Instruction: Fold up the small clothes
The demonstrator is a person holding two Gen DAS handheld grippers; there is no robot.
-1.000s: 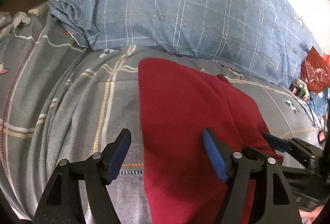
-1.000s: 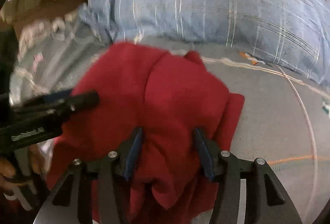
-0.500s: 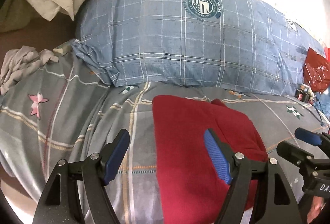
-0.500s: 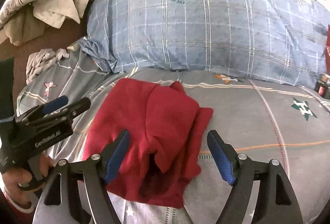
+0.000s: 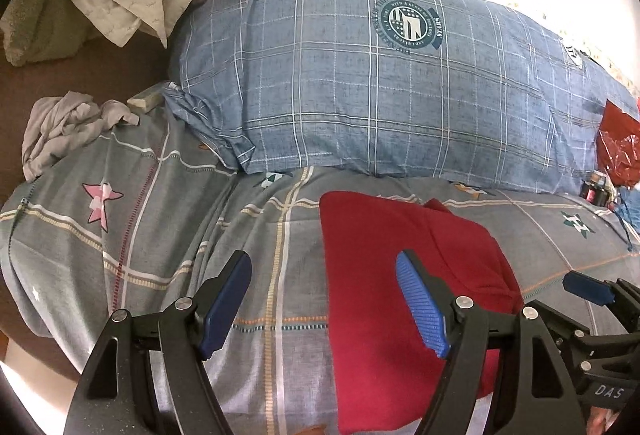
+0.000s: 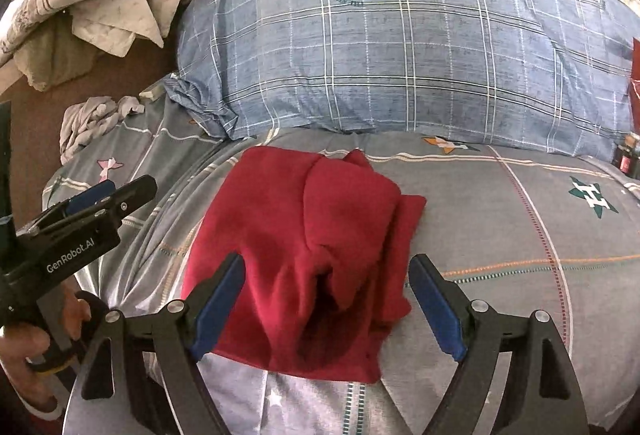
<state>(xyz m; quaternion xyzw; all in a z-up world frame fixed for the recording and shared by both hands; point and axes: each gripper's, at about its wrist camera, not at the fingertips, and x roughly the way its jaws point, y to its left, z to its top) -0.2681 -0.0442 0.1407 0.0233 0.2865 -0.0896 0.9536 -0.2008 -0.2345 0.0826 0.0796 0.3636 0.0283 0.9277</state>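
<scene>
Open bedspread stretches wide to the right of the red garment, flat and bare, an easy lane for the right tool, whose jaws stand spread above the cloth's near edge. On the other side, the left tool hangs with jaws apart over a grey strip of bedspread beside the garment's straight left edge. Straight ahead, the big blue plaid pillow walls off the far side, just beyond the garment. A crumpled grey cloth sits at the far left edge, well apart.
</scene>
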